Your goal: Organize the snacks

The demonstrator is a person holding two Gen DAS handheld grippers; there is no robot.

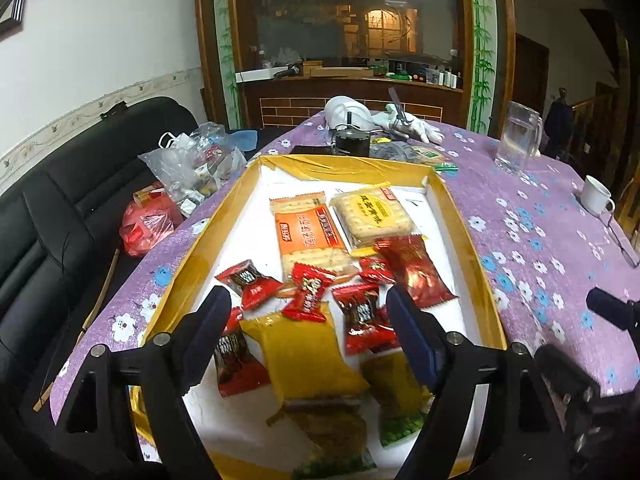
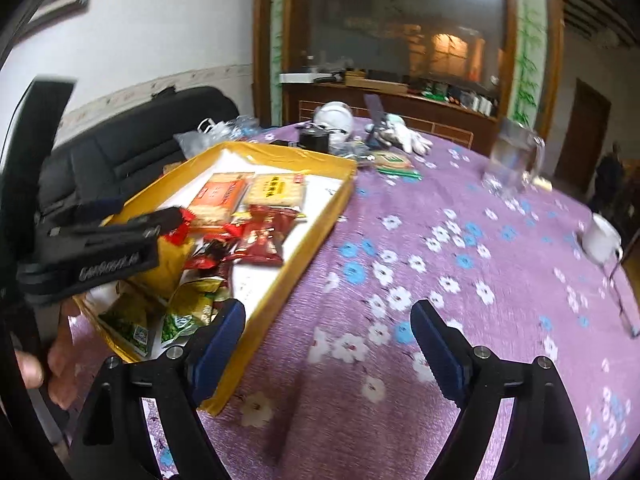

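Observation:
A yellow-rimmed tray (image 1: 460,232) with a white floor lies on the purple flowered tablecloth. It holds an orange cracker pack (image 1: 308,232), a yellow-labelled cracker pack (image 1: 372,212), several red candies (image 1: 248,284), a dark red packet (image 1: 416,272), a yellow packet (image 1: 304,356) and green packets (image 1: 396,428). My left gripper (image 1: 306,296) hangs open above the near candies and holds nothing. From the right wrist view, the left gripper (image 2: 150,208) hovers over the tray (image 2: 312,256). My right gripper (image 2: 328,308) stands open and empty over bare tablecloth, just right of the tray's near corner.
A glass mug (image 1: 518,140) and a white cup (image 1: 596,196) stand at the right of the table. A white glove (image 1: 416,128) and a black jar (image 1: 352,142) lie beyond the tray. Plastic bags (image 1: 188,168) rest on the black sofa (image 1: 60,220) at left. A person's hand (image 2: 60,364) shows low left.

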